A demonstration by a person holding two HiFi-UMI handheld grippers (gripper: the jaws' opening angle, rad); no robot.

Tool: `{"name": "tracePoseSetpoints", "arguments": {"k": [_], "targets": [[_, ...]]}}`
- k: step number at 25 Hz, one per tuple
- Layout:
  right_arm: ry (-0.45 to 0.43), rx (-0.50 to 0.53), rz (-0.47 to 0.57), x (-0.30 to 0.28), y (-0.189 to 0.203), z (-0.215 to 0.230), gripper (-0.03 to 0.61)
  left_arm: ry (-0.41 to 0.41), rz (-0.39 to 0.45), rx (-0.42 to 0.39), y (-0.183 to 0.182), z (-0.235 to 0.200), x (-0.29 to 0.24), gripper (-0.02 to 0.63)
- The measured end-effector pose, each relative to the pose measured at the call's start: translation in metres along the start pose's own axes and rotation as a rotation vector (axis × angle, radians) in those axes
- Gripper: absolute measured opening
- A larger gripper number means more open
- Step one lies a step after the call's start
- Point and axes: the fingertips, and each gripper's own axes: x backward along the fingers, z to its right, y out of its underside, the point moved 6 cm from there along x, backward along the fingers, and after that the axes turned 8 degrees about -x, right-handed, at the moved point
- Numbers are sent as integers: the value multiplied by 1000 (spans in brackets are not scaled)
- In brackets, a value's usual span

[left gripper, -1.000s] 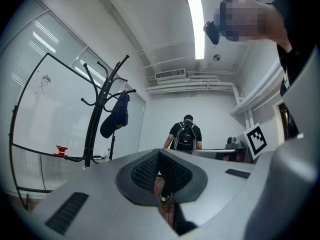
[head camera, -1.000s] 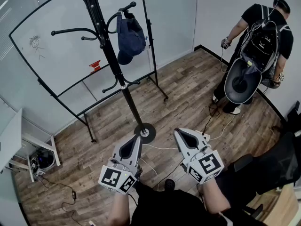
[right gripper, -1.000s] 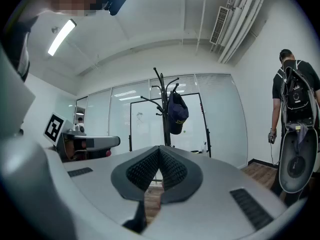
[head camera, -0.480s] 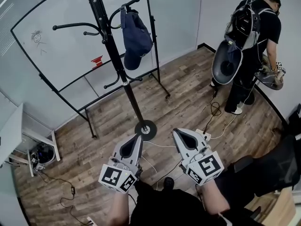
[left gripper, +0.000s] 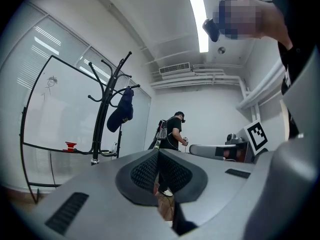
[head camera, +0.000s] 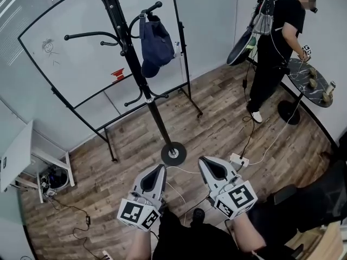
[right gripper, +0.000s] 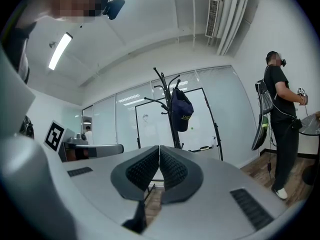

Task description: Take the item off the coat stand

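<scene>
Though on stand, cap beyond tools

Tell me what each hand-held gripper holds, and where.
Nothing: left hand-held gripper and right hand-held gripper are shut, empty; the navy cap hangs on the coat stand.

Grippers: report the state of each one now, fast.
Left gripper: closed, jaws together, holding nothing.
Right gripper: closed, jaws together, holding nothing.
</scene>
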Motion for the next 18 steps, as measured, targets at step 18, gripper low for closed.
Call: {"name": "tracePoseSetpoints", "arguments": {"k": [18], "targets": [[31,16,-49,-93,-6,18,31,-14,-3,20,13,-89,-38,14]]}}
